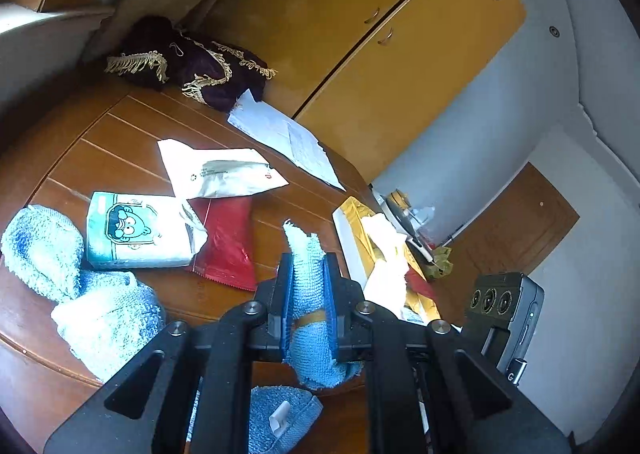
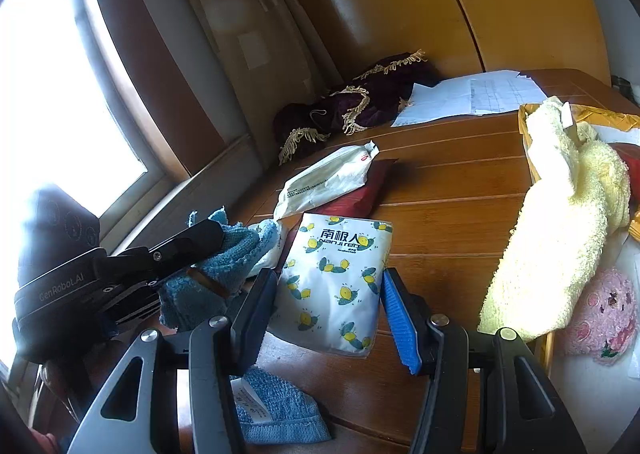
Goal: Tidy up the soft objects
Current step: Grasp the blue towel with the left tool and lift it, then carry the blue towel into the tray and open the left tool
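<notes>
My left gripper point(image 1: 308, 260) is shut on a small blue cloth point(image 1: 310, 294) with a brown band, held just above the wooden table point(image 1: 120, 141). In the right wrist view it hangs at the left point(image 2: 224, 254). My right gripper point(image 2: 329, 274) has its fingers pressed on both sides of a white tissue pack point(image 2: 340, 266) printed with lemons. A heap of fluffy blue towels point(image 1: 80, 274) lies left of the left gripper. Another blue towel point(image 2: 276, 410) lies under both grippers. A yellow towel point(image 2: 560, 213) drapes over a cardboard box point(image 2: 528, 113) at the right.
A bear-print tissue pack point(image 1: 136, 230), a red bag point(image 1: 228, 242), a white bag point(image 1: 216, 169) and papers point(image 1: 288, 137) lie across the table. A purple fringed cloth point(image 1: 192, 61) sits at the back by yellow cupboard doors point(image 1: 360, 33). A pink plush point(image 2: 600, 314) lies beside the box.
</notes>
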Available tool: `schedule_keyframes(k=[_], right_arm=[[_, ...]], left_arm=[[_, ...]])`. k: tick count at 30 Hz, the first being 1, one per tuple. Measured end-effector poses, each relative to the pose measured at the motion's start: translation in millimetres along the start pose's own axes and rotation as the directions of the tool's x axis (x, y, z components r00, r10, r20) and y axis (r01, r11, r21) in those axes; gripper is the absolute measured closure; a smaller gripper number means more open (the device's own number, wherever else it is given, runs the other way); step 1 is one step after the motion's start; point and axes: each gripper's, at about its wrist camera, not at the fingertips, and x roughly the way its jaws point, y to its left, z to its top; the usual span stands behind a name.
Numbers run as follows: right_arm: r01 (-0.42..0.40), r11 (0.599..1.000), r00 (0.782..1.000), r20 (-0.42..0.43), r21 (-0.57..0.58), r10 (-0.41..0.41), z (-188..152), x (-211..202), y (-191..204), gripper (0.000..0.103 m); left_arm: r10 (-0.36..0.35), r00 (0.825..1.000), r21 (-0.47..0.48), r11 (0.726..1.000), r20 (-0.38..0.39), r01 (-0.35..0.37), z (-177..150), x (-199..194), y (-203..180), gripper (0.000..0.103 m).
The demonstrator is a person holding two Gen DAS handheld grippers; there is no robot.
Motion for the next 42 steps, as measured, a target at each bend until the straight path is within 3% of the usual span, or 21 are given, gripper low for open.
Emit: schedule_keyframes(k=[6,11,20,27,33,38,42], right_arm=[[0.015,1.0,0.999,0.037,0.002,-0.015,0.2,-15.9,1.8,0.048],[0.058,0.998,0.995,0.087,-0.008,-0.057,10.2,-60.6,1.3,0.048],[0.256,0.967,0.962,0.097,0.02,-0.256,17.1,-108.8,-42.5,0.048],[0.344,0.937,0.935,0.069,0.054,-0.347,9.2,-117.8,-74.8,0.048],[0.425,0.904,0.903,0.044,0.044,-0.427,-0.8,-116.4,-81.7,0.047],[0.448,0.892,0.892,0.037,0.061,-0.45,-3.9,-121.9,-91.1,0.046],[0.438,0.897,0.897,0.042,0.062,-0.441,-6.5,-123.9,-93.1,0.045]], left_arm=[[-0.03,1.0,0.019,0.999,0.008,0.03,-0.6,-0.8,-13.1,0.092],[-0.077,0.997,0.069,0.995,0.001,0.077,0.6,6.6,-41.6,0.092],[-0.177,0.983,0.146,0.972,-0.052,0.183,-5.3,36.8,-101.7,0.092],[-0.172,0.977,0.201,0.96,-0.13,0.196,-22.8,79.4,-129.1,0.092],[-0.118,0.977,0.231,0.96,-0.177,0.158,-39.9,103.2,-132.5,0.092],[-0.098,0.977,0.275,0.95,-0.187,0.148,-51.9,110.1,-141.3,0.092],[-0.065,0.975,0.291,0.948,-0.214,0.127,-57.2,119.1,-143.2,0.092]])
